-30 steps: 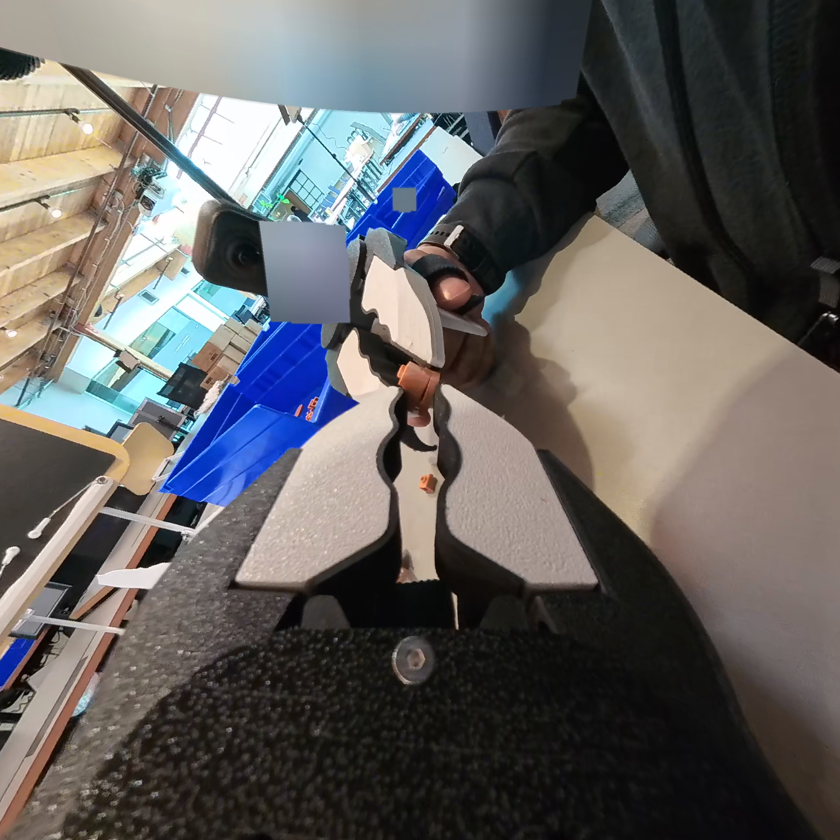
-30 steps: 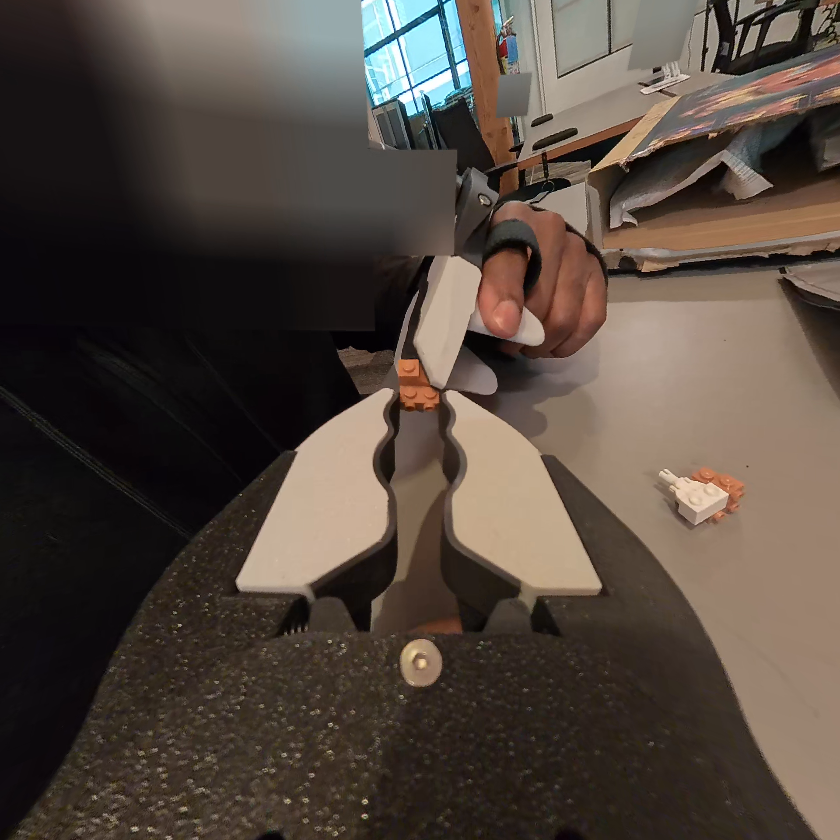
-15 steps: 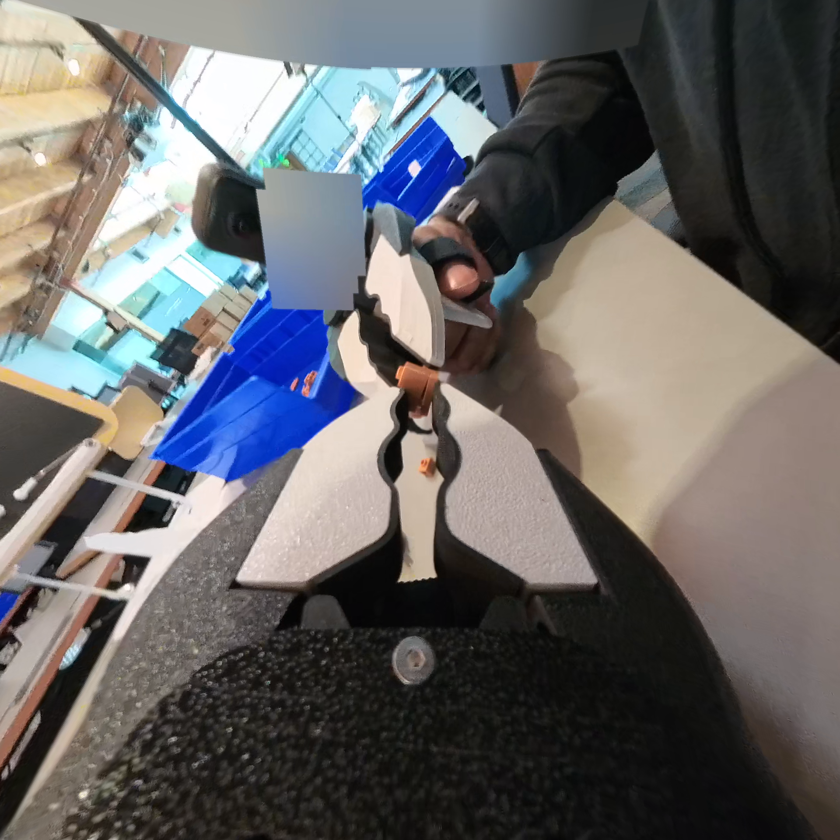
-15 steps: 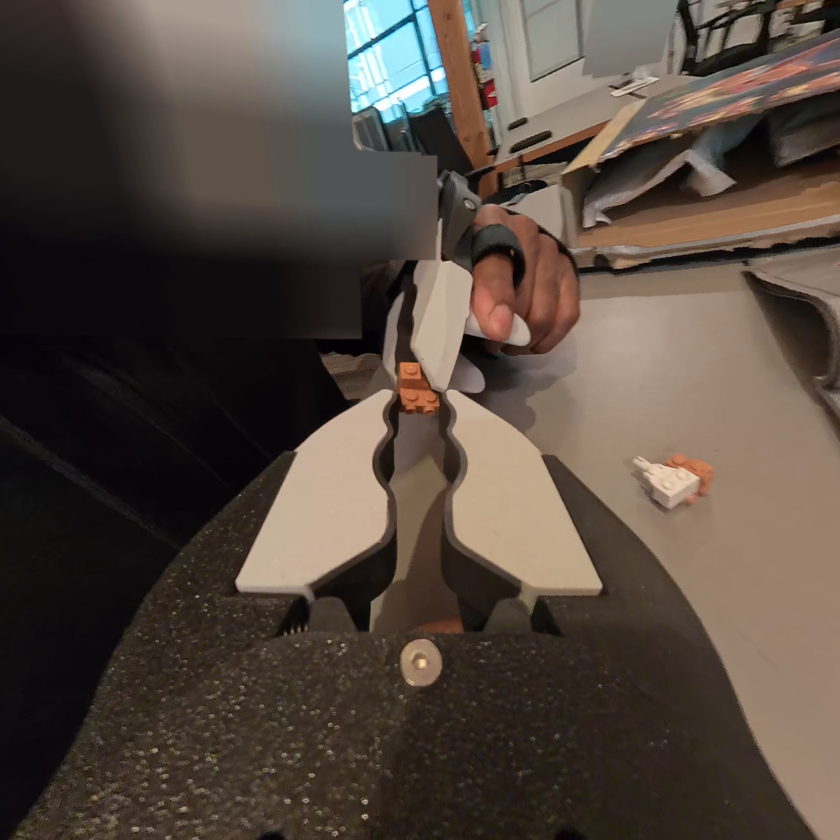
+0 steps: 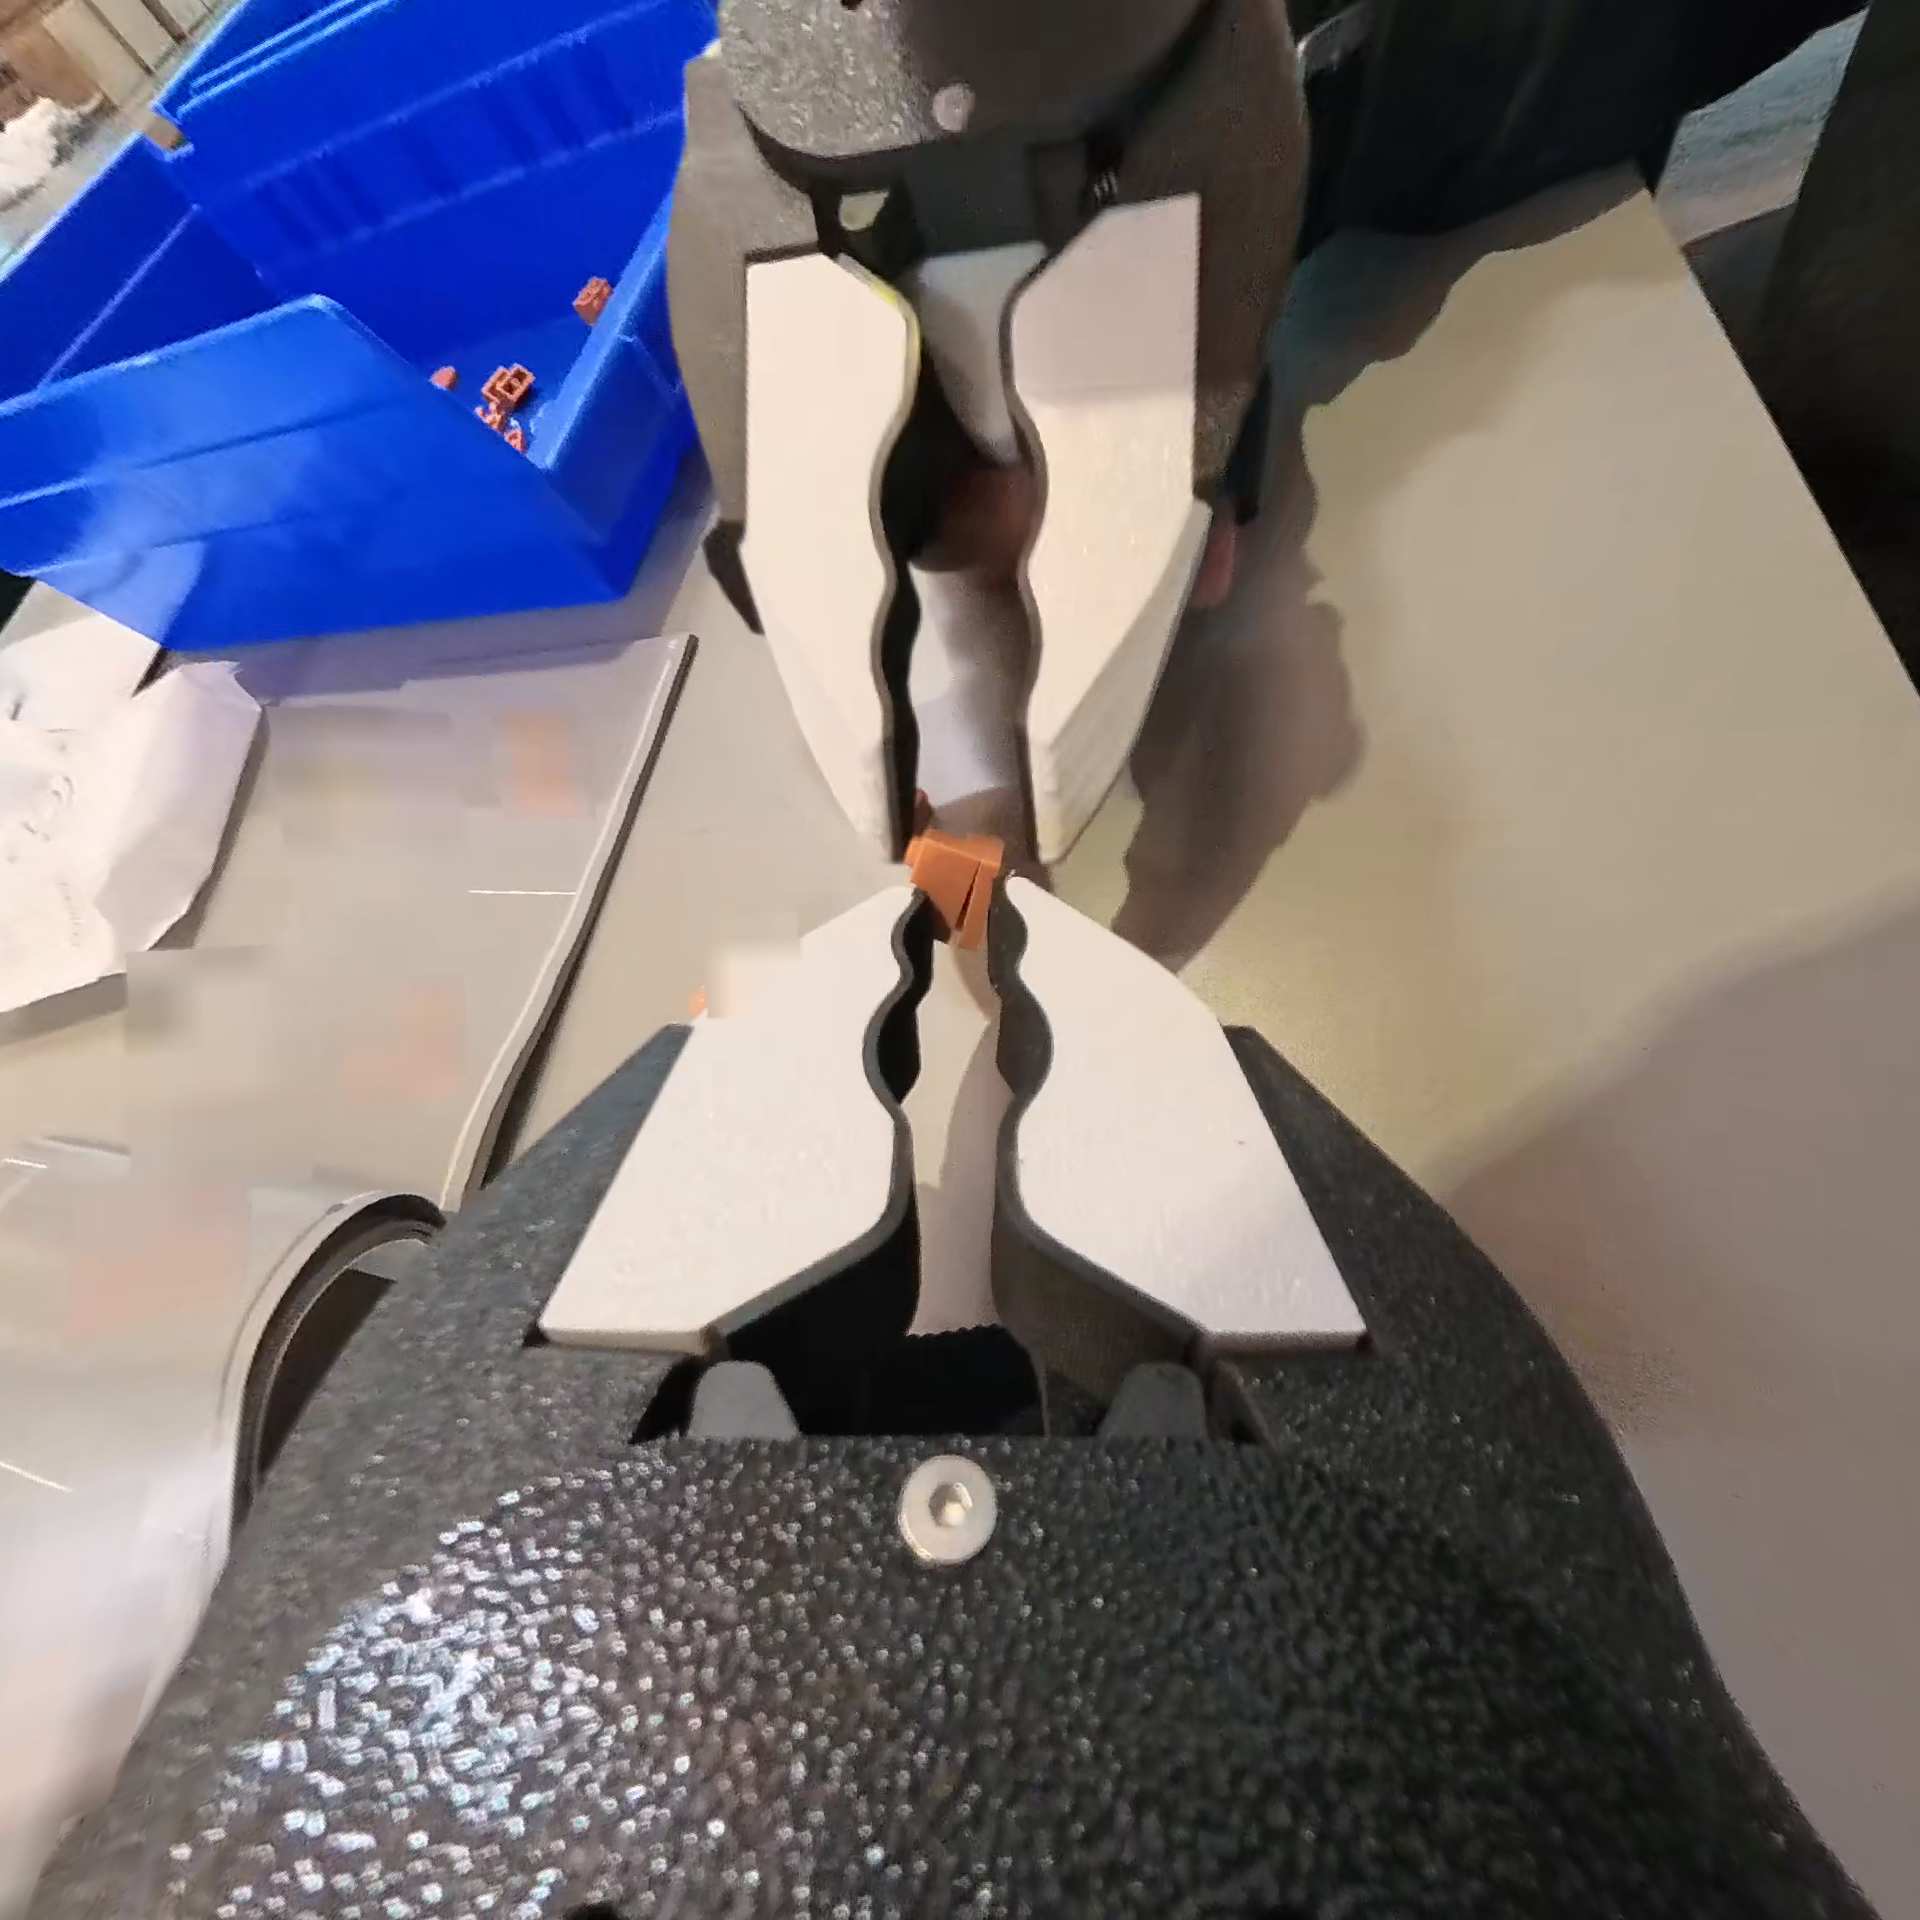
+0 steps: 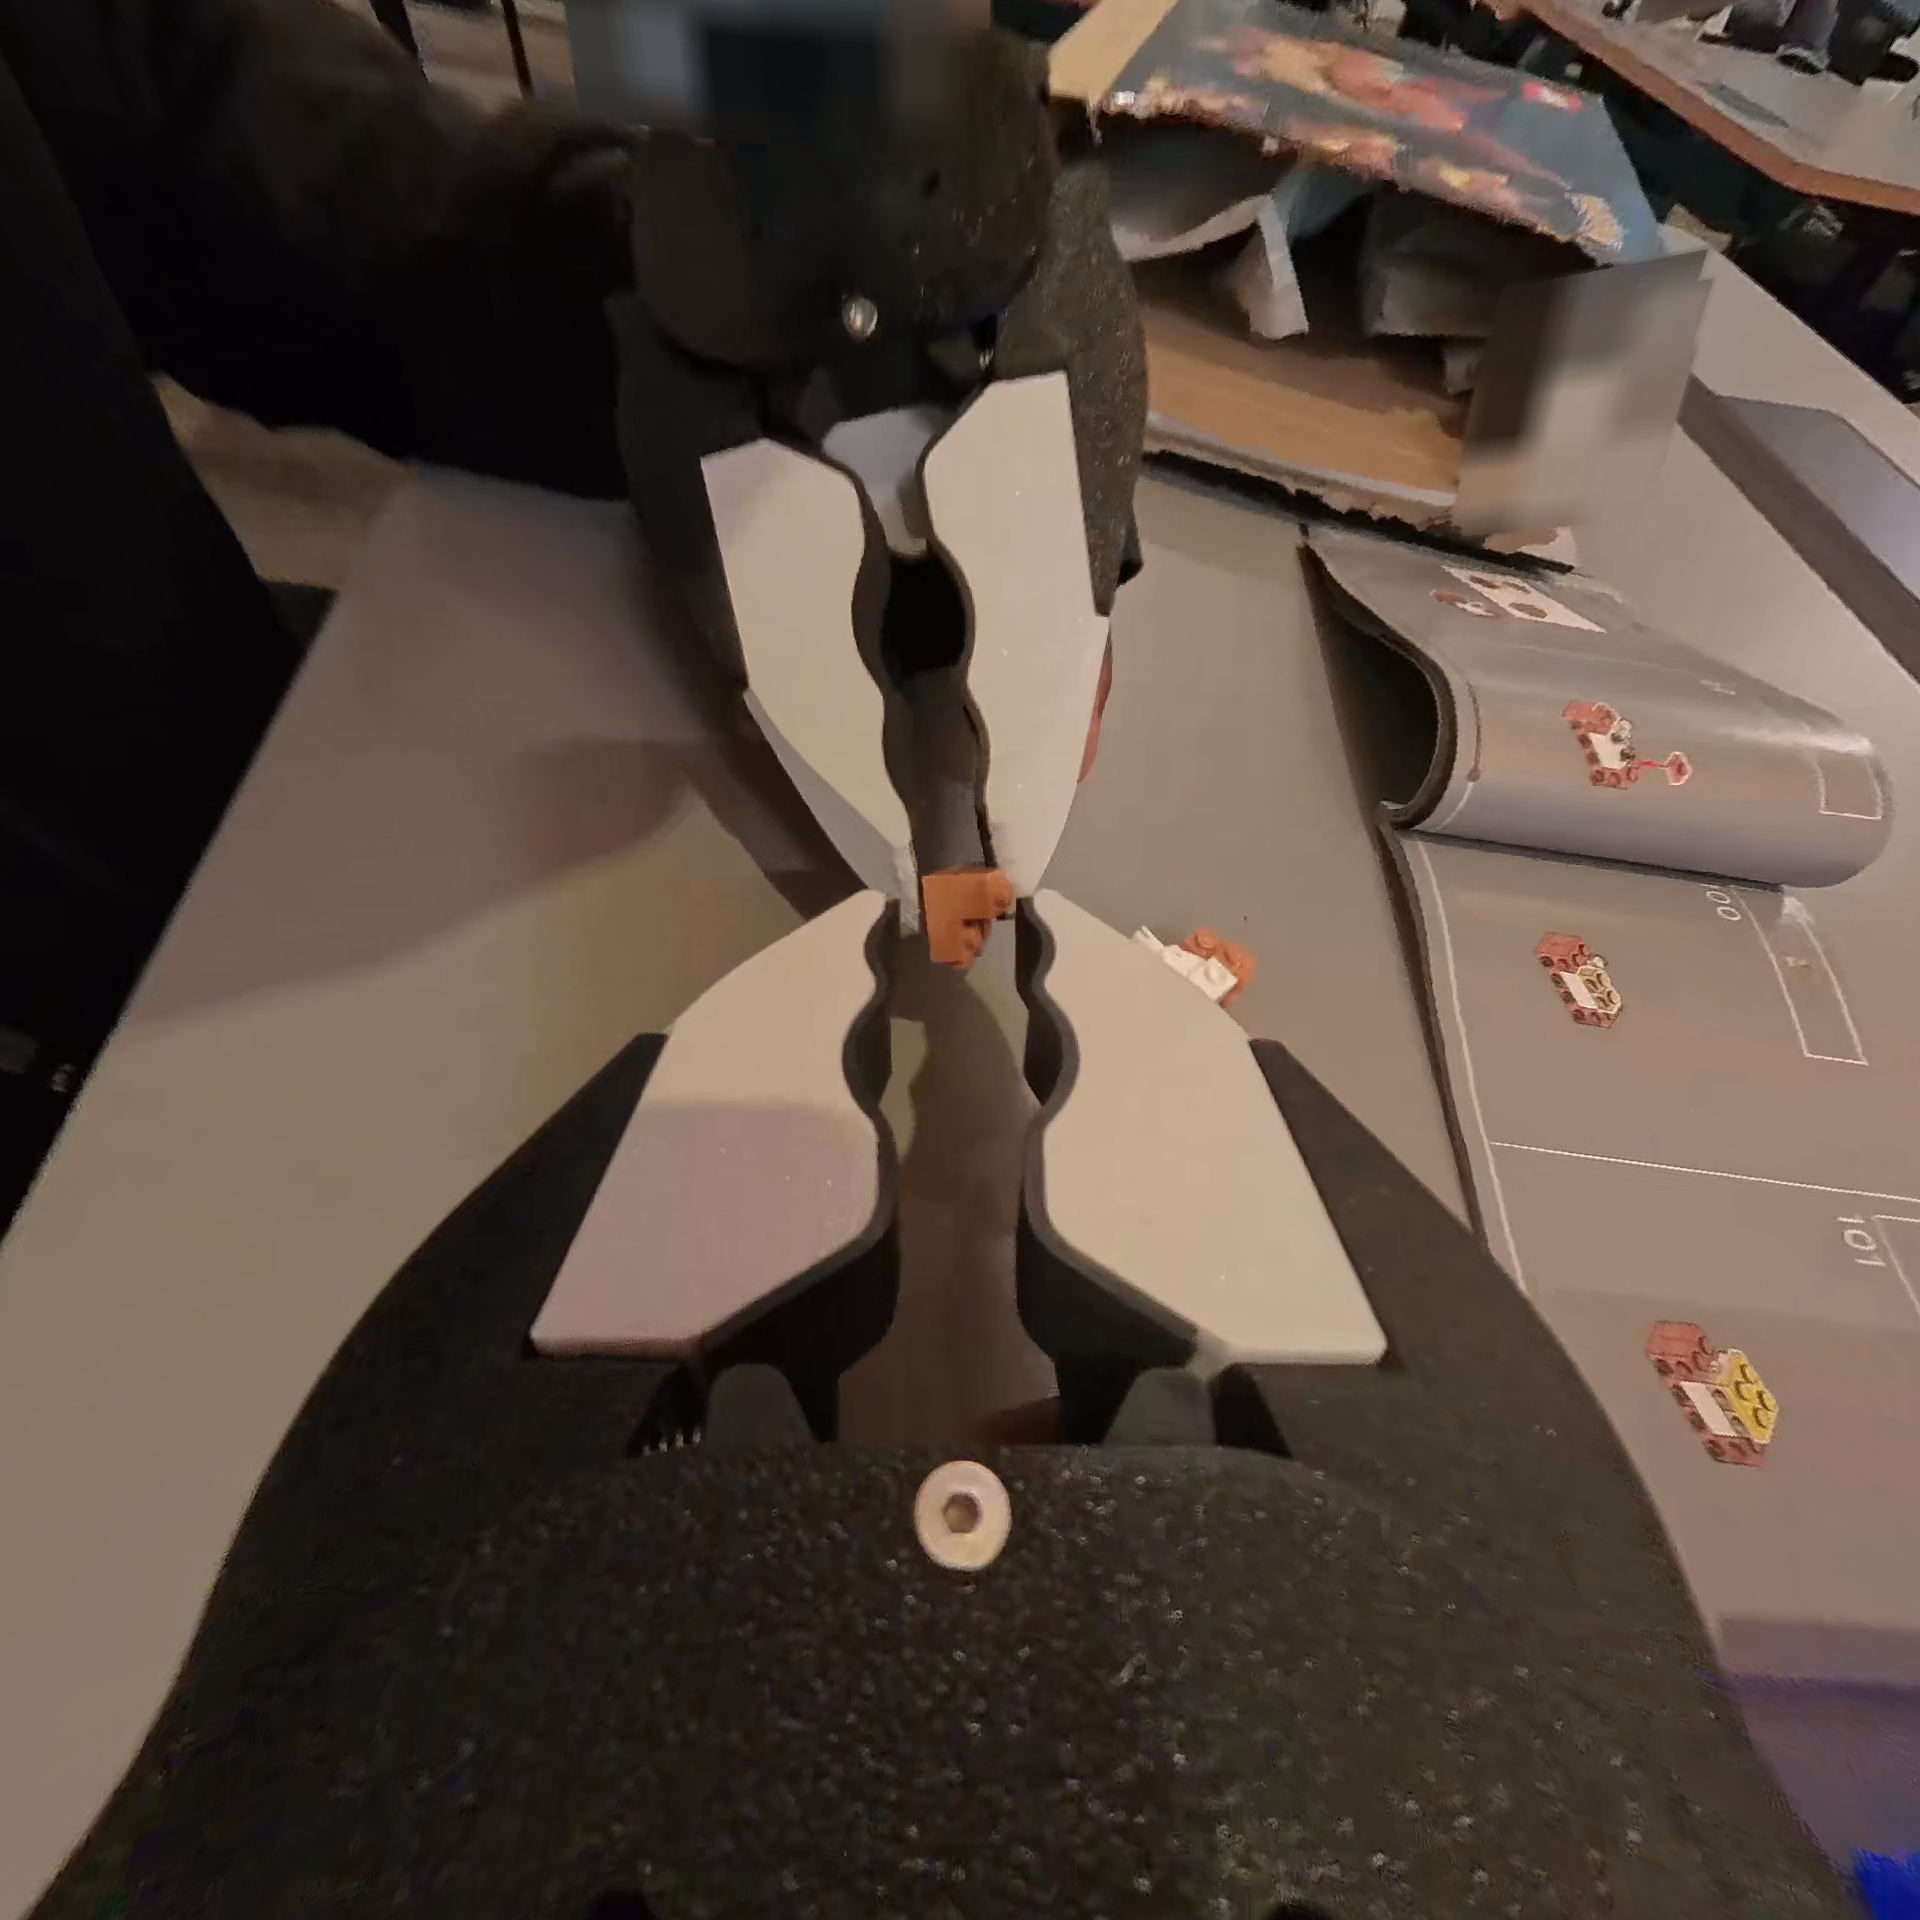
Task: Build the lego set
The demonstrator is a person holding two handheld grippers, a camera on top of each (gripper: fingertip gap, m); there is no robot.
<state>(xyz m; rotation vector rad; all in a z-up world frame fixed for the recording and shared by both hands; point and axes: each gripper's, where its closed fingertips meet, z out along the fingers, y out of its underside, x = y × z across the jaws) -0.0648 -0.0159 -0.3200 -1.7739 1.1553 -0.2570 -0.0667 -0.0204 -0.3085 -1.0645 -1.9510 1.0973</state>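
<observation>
An orange toy-brick piece (image 5: 951,873), seemingly two small bricks joined at an angle, is being held in the air above the table (image 5: 1558,831), at the point where the two pairs of tongs are meeting tip to tip. It is being pinched by the left tongs (image 5: 954,902), whose fingertips are pressing on its sides. In the right wrist view the same orange piece (image 6: 961,920) is seen between the tips of the right tongs (image 6: 956,914), which are spread slightly wider than the piece, with a gap showing on either side of it, so they are not gripping it. Just beside the right tongs, a small white and orange brick assembly (image 6: 1205,961) is lying on the table. Farther out on that side, a grey printed mat (image 6: 1662,1039) bearing pictures of brick models is spread, its far end curled up, and a torn cardboard box (image 6: 1351,312) is resting behind it. On the left side, blue plastic bins (image 5: 312,364) holding a few orange bricks (image 5: 509,390) are standing at the table's far edge, with white paper sheets (image 5: 94,790) lying before them.
</observation>
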